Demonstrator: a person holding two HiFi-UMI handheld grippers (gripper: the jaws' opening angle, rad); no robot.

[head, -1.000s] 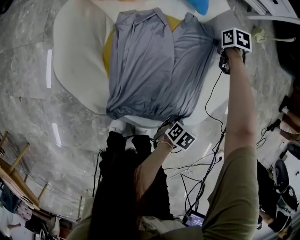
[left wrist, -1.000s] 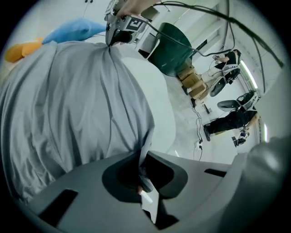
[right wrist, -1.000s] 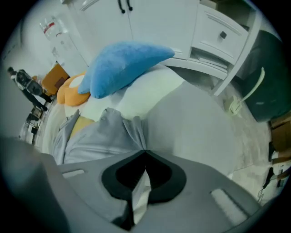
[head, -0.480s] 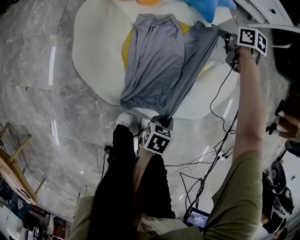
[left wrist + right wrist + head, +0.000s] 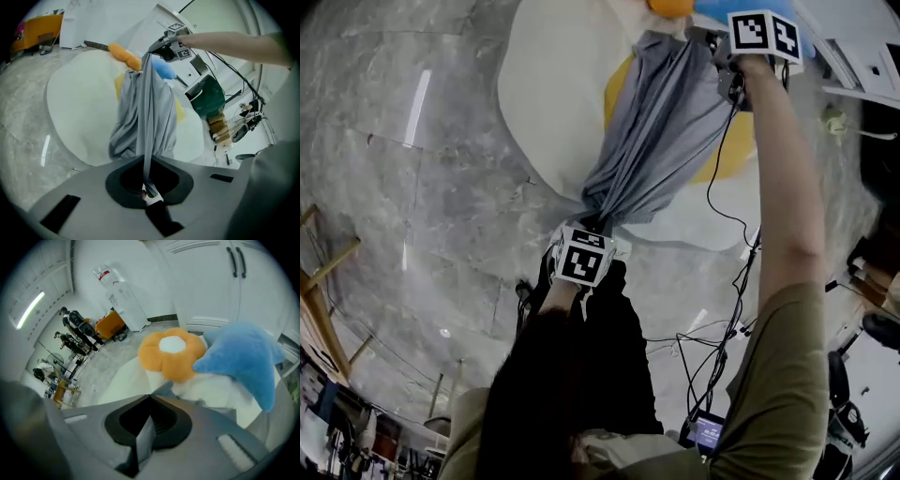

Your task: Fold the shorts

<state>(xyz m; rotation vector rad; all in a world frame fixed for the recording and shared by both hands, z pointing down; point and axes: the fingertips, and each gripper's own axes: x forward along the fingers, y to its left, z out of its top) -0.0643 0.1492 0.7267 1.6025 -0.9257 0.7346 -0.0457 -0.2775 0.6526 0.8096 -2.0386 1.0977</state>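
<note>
Shorts (image 5: 661, 131) – 1 pr, grey – hung taut betw. 2 grippers, upper centre of head view, lower folds sagging onto white mat (image 5: 548, 103). L gripper (image 5: 596, 227), lower centre, jaws pinched on waistband end. R gripper (image 5: 714, 45), top right, jaws pinched on hem end. Progress, by my read: lengthwise fold begun, legs gathered together, not yet laid flat; crosswise fold left. Also 1 orange plush (image 5: 171, 352), 1 blue plush (image 5: 241, 359) – both at mat's far edge.
</note>
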